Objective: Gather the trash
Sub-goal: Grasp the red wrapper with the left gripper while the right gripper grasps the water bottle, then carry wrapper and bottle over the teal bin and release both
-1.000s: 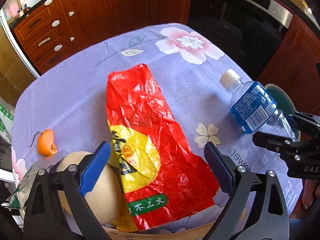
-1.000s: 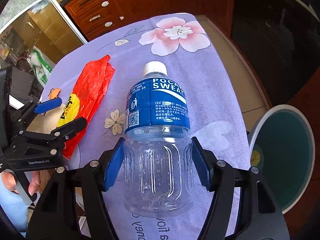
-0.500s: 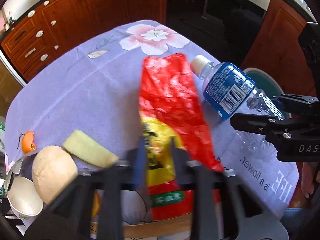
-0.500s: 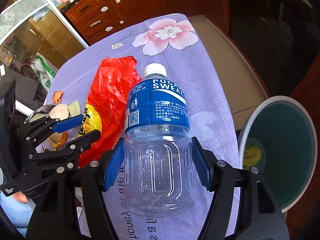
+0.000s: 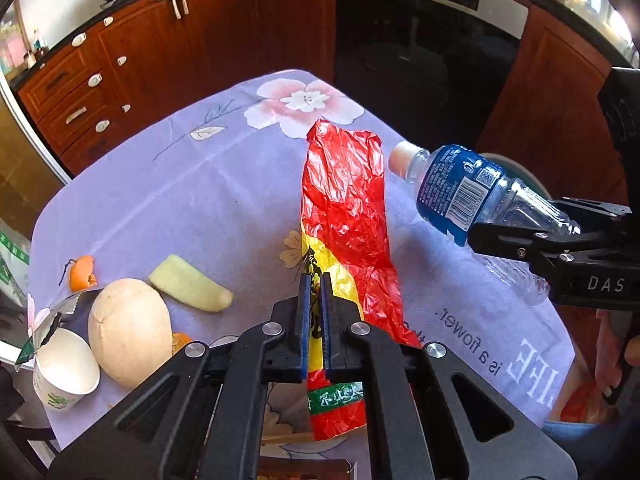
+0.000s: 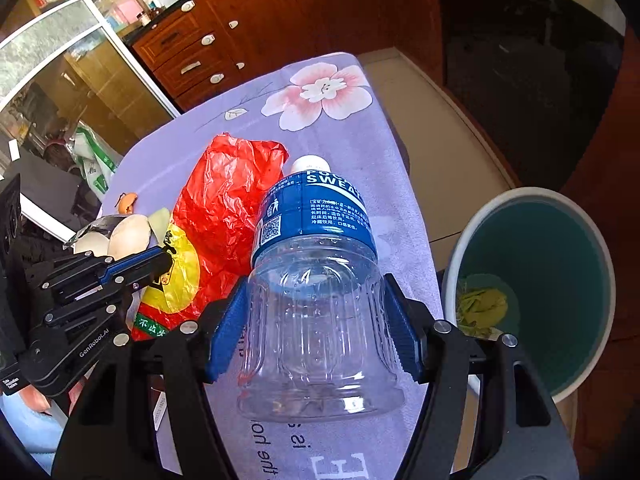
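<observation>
My left gripper (image 5: 314, 304) is shut on the red and yellow plastic bag (image 5: 346, 208) and holds it up above the purple tablecloth (image 5: 192, 200). It also shows in the right wrist view (image 6: 160, 264), with the bag (image 6: 224, 208). My right gripper (image 6: 316, 328) is shut on an empty clear bottle with a blue label (image 6: 316, 280), lifted above the table's right edge. The bottle (image 5: 460, 190) hangs to the right of the bag in the left wrist view. A round bin with a teal inside (image 6: 560, 280) stands on the floor to the right.
On the table's left lie a pale round fruit (image 5: 126, 328), a pale green peel slice (image 5: 192, 284), an orange peel piece (image 5: 82, 272) and a white paper cup (image 5: 66, 368). Wooden cabinets (image 5: 160, 52) and a dark oven (image 5: 420, 52) stand behind the table.
My left gripper closed on the red bag and raised it off the cloth. My right gripper lifted the bottle and carried it toward the bin side.
</observation>
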The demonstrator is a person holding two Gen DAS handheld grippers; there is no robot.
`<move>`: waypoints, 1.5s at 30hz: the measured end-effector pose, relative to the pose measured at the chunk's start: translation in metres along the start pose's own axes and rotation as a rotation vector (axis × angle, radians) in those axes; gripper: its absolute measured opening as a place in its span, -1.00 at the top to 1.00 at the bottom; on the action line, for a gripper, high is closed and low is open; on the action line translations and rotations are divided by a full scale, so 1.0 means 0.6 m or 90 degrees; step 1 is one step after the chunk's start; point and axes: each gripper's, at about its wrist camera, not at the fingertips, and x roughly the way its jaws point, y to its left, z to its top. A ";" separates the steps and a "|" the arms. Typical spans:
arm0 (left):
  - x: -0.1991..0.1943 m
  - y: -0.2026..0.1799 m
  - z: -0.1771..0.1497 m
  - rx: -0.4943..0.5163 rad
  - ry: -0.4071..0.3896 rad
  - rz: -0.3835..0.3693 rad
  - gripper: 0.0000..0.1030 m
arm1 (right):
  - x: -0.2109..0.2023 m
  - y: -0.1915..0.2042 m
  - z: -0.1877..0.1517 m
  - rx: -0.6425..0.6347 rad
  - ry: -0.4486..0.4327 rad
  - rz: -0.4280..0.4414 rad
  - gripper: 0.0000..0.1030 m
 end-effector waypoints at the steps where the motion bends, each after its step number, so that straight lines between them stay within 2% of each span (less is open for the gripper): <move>1: -0.008 -0.002 0.000 0.000 -0.005 0.005 0.91 | -0.008 0.000 0.000 0.001 -0.006 0.001 -0.21; 11: -0.085 -0.044 0.031 0.017 -0.062 -0.005 0.90 | -0.104 -0.038 -0.002 0.036 -0.080 -0.014 -0.20; 15: -0.098 -0.094 0.058 0.048 -0.078 -0.027 0.90 | -0.147 -0.078 -0.009 0.064 -0.114 -0.031 -0.21; 20: -0.089 -0.188 0.089 0.093 -0.082 -0.072 0.90 | -0.204 -0.141 -0.023 0.097 -0.145 -0.070 -0.20; 24: -0.055 -0.261 0.109 0.113 -0.062 -0.115 0.90 | -0.238 -0.192 -0.041 0.119 -0.152 -0.105 -0.21; 30: 0.019 -0.348 0.130 0.118 0.001 -0.173 0.90 | -0.252 -0.256 -0.062 0.153 -0.136 -0.139 -0.21; 39: 0.140 -0.426 0.134 0.138 0.089 -0.189 0.90 | -0.224 -0.320 -0.075 0.180 -0.090 -0.164 -0.21; 45: 0.190 -0.436 0.146 0.138 0.121 -0.199 0.86 | -0.196 -0.340 -0.068 0.190 -0.061 -0.167 -0.21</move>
